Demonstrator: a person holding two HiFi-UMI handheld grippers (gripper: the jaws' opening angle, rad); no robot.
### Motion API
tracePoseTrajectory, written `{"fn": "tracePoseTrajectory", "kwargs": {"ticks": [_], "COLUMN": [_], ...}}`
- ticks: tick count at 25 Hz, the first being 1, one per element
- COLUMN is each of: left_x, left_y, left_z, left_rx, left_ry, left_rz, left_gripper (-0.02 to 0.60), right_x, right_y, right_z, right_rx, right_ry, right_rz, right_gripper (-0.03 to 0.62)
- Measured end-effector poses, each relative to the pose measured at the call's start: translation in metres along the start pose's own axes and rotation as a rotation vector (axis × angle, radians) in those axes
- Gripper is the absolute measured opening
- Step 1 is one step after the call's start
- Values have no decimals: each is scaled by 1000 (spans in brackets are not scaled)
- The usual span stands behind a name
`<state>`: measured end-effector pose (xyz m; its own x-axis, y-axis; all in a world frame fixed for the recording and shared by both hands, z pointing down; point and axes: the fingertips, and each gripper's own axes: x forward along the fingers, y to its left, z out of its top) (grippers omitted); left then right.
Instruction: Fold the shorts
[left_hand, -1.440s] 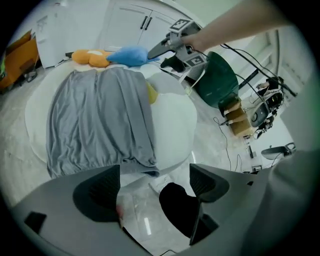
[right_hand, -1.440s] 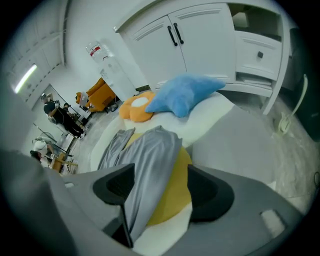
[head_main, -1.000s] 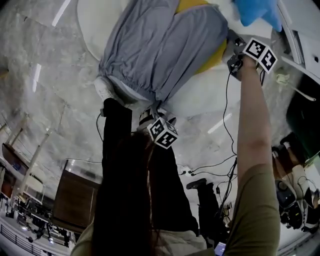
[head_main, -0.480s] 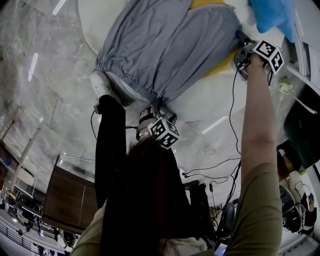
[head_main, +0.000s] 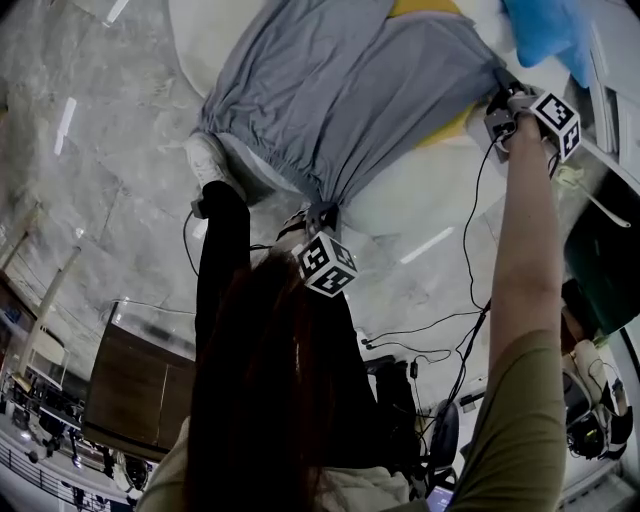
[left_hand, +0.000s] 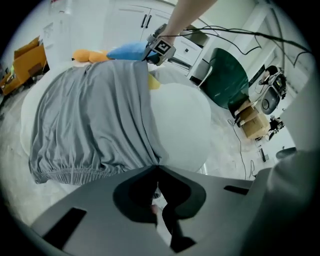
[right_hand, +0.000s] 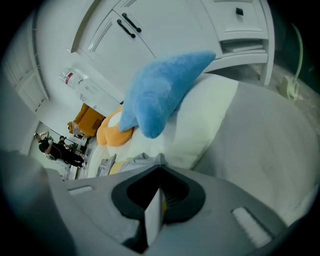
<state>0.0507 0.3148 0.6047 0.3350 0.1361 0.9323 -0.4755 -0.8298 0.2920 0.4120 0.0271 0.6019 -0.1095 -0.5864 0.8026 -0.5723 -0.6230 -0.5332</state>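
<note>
Grey cloth, the shorts (head_main: 340, 90), lies spread over the white round table (head_main: 400, 205), partly covering something yellow (head_main: 450, 128). At the near waistband corner the left gripper (head_main: 318, 214) has just been closing, and its jaws now pinch the gathered fabric. Further right, beside a blue plush toy (head_main: 545, 30), the right gripper (head_main: 497, 88) has just been closing too, with cloth nipped between its jaws. With both corners held, the fold can likely begin — one edge lifted and carried across.

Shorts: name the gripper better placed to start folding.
Right, probably. The right gripper, jaws just closed on the shorts' far corner, arm outstretched, can draw it back toward the waistband, where the left gripper has just closed.
</note>
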Motion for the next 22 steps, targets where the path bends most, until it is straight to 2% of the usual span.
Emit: {"fn": "tracePoseTrajectory", "kwargs": {"ticks": [5, 8, 13, 17, 22], "left_x": [-33, -44, -68, -85, -100], "left_y": [-2, -10, -8, 9, 58], "left_z": [4, 1, 14, 22, 21], "left_rx": [3, -31, -62, -67, -158], "left_ry": [-46, -57, -102, -157, -199], "left_rz": [-14, -37, -59, -65, -57], "left_gripper": [15, 15, 15, 15, 15], "right_x": [-30, -43, -56, -52, -30], "right_y": [3, 7, 34, 64, 127], "right_z": [16, 24, 39, 48, 53], "right_rx": [-12, -34, -52, -54, -104], "right_ry": [12, 46, 46, 40, 61], "right_rz": [-7, -39, -35, -30, -3], "right_gripper": [9, 8, 8, 8, 8]}}
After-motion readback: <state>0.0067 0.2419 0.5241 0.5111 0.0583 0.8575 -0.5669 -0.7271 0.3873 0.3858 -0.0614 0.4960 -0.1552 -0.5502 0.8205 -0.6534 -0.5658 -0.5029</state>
